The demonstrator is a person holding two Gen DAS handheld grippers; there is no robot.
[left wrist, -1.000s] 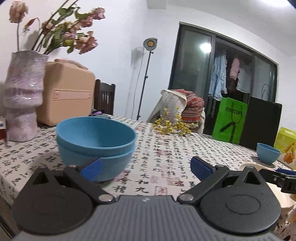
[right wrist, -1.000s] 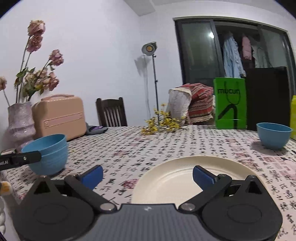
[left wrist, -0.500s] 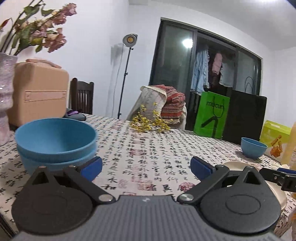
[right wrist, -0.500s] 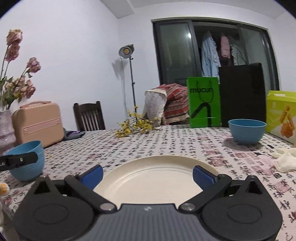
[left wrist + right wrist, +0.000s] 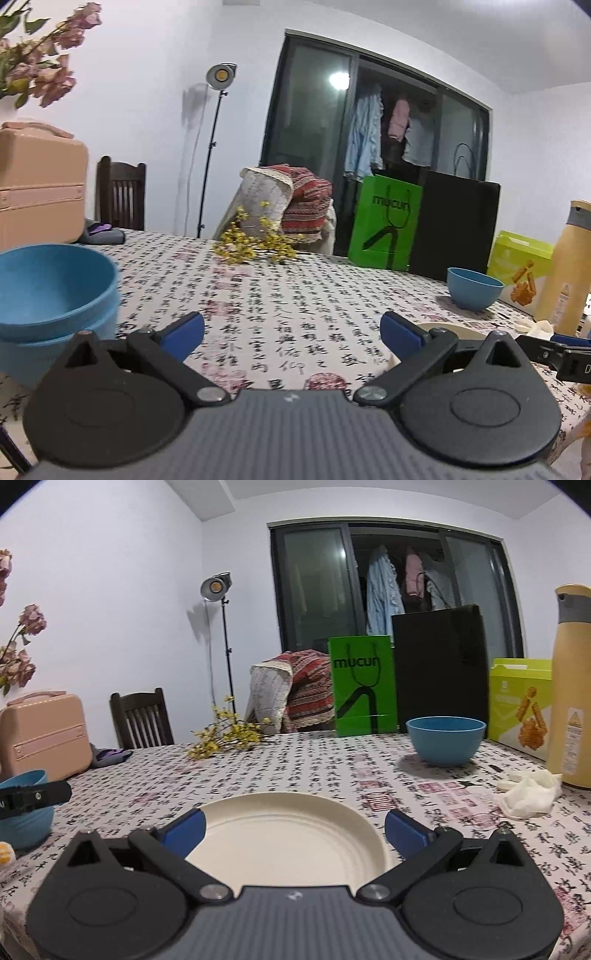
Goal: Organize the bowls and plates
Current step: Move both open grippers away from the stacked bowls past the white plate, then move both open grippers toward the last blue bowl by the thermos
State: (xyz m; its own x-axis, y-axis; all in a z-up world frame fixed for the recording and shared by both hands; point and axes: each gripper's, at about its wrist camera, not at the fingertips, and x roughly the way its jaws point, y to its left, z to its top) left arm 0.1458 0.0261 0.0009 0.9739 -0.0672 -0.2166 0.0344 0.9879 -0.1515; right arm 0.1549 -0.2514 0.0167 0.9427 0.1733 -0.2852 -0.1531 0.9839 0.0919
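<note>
The right hand-held gripper [image 5: 293, 829] is wide open over the cream plate [image 5: 288, 843] on the desk [image 5: 332, 771], which looks light, stiff and smooth, so pinching its rim seems best.

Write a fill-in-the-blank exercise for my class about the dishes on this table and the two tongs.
1. The cream plate lies in front of the ____ tongs.
2. Both the right and the left tongs are ____.
3. The stacked bowls are ____ in colour.
4. The lone bowl stands in front of a ____ bag.

Missing words: right; open; blue; green
</note>
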